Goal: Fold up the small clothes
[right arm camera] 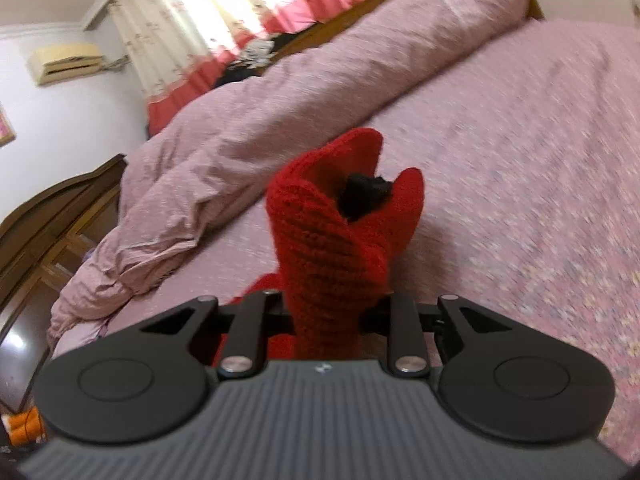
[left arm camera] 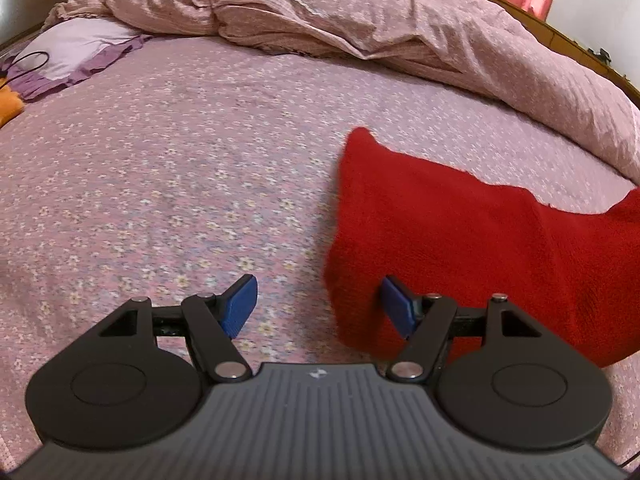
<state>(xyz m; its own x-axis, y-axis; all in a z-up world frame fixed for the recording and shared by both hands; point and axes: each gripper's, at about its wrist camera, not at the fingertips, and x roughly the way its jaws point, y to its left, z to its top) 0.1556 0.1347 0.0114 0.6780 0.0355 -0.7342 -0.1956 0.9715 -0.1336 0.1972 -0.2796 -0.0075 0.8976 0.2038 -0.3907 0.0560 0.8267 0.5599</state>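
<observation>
A red knitted garment (left arm camera: 460, 240) hangs above the pink flowered bedsheet (left arm camera: 180, 160) at the right of the left wrist view. My left gripper (left arm camera: 318, 306) is open and empty, its right blue pad (left arm camera: 396, 304) close to the garment's lower left edge. In the right wrist view my right gripper (right arm camera: 328, 312) is shut on the red garment (right arm camera: 324, 232), which bunches upward between the fingers and hides the pads. A small dark patch (right arm camera: 362, 194) shows inside the fold.
A crumpled pink duvet (left arm camera: 340, 16) lies along the far side of the bed. A lilac pillow (left arm camera: 76, 48) and an orange item (left arm camera: 9, 106) lie at far left. A wooden cabinet (right arm camera: 44, 240), curtains (right arm camera: 192, 40) and an air conditioner (right arm camera: 66, 62) stand beyond the bed.
</observation>
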